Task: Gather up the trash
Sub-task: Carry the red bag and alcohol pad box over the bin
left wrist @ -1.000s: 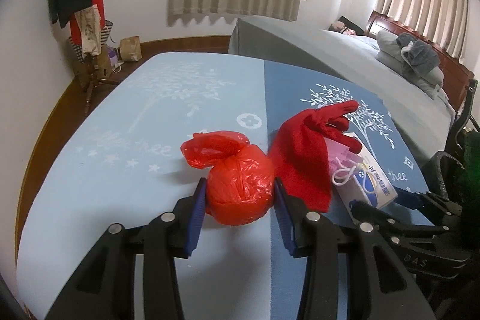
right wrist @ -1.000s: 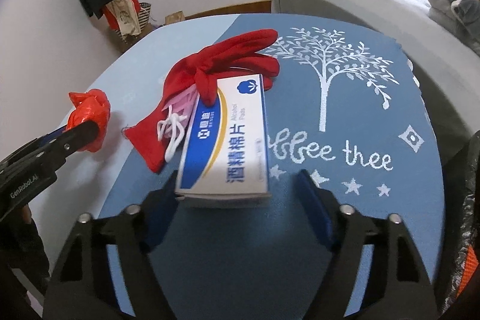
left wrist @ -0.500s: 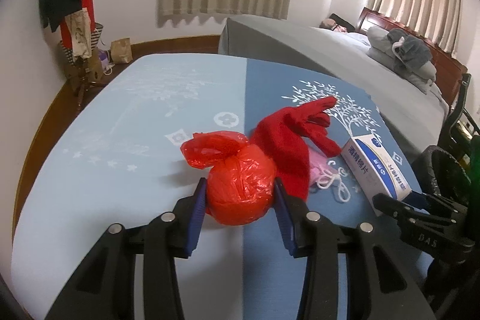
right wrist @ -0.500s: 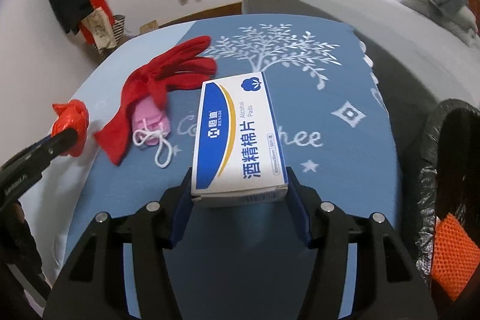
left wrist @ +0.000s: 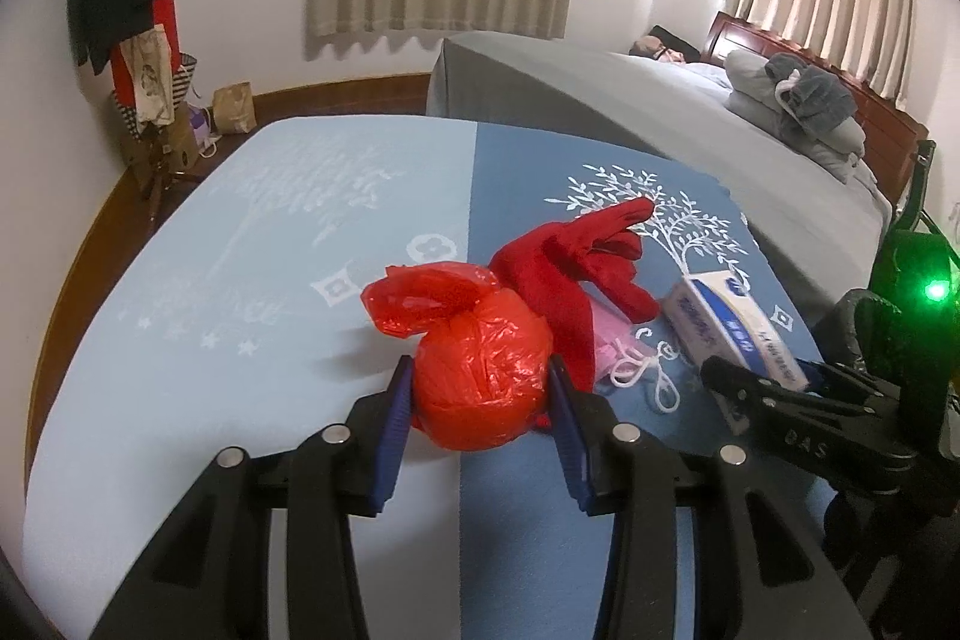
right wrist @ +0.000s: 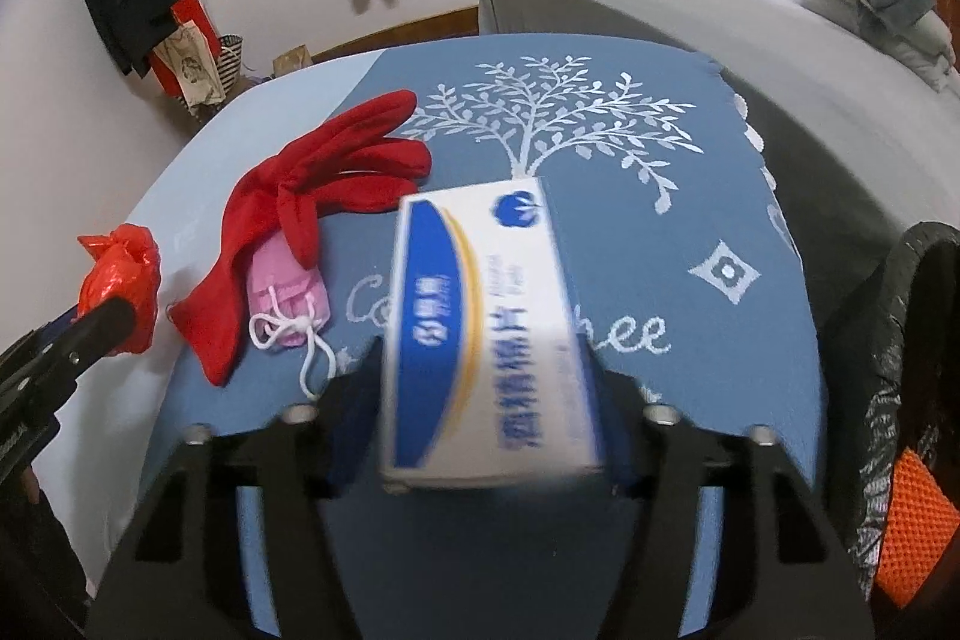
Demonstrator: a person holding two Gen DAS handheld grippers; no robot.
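Note:
My left gripper (left wrist: 480, 388) is shut on a knotted red plastic bag (left wrist: 480, 370), held just above the blue cloth. My right gripper (right wrist: 486, 400) is shut on a white and blue alcohol-pad box (right wrist: 480, 328), lifted off the cloth and blurred. The box also shows in the left wrist view (left wrist: 732, 328), with the right gripper (left wrist: 780, 400) around it. The bag also shows at the left of the right wrist view (right wrist: 120, 280). A red glove (right wrist: 324, 196) and a pink face mask (right wrist: 288, 292) lie on the cloth.
A black bin-bag rim (right wrist: 900, 340) with something orange inside (right wrist: 918, 520) stands at the right. The table has a two-tone blue cloth (left wrist: 270, 250). A grey bed (left wrist: 660, 112) is behind, and a coat stand (left wrist: 138, 10) at far left.
The right gripper closed on the box, lifted it off the glove and mask, and carried it right toward the bin. The left gripper kept hold of the red bag and drifted slightly.

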